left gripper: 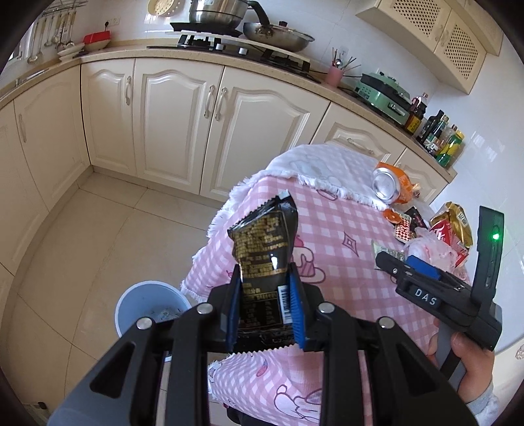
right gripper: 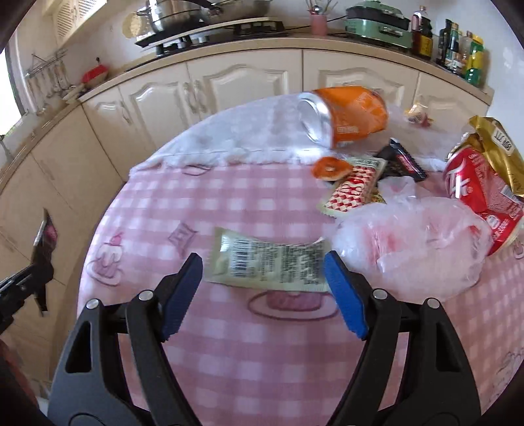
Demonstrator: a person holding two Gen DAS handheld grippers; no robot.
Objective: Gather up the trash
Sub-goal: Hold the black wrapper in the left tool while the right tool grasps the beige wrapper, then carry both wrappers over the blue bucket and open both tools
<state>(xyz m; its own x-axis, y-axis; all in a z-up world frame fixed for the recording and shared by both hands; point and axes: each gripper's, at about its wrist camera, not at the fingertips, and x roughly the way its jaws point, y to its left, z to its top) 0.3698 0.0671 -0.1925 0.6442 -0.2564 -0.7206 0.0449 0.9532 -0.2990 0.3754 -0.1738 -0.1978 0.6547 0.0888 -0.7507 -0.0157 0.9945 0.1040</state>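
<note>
My left gripper (left gripper: 263, 278) is shut on a black snack wrapper (left gripper: 263, 242) and holds it in the air past the table's left edge, near a blue trash bin (left gripper: 152, 300) on the floor. My right gripper (right gripper: 263, 272) is open just above the table, its blue pads either side of a beige wrapper with a barcode (right gripper: 268, 263). It also shows in the left wrist view (left gripper: 393, 262). Further trash lies on the table: an orange can (right gripper: 347, 114) on its side, a red can (right gripper: 481, 193), a clear plastic bag (right gripper: 412, 236), a checked wrapper (right gripper: 352, 190), a gold bag (right gripper: 497, 144).
The table has a pink checked cloth (right gripper: 229, 209) with a white towel (right gripper: 229, 137) at its far end. Cream kitchen cabinets (left gripper: 183, 121) run behind, with a stove and pans (left gripper: 229, 29) on the counter. A tiled floor (left gripper: 98, 229) lies left of the table.
</note>
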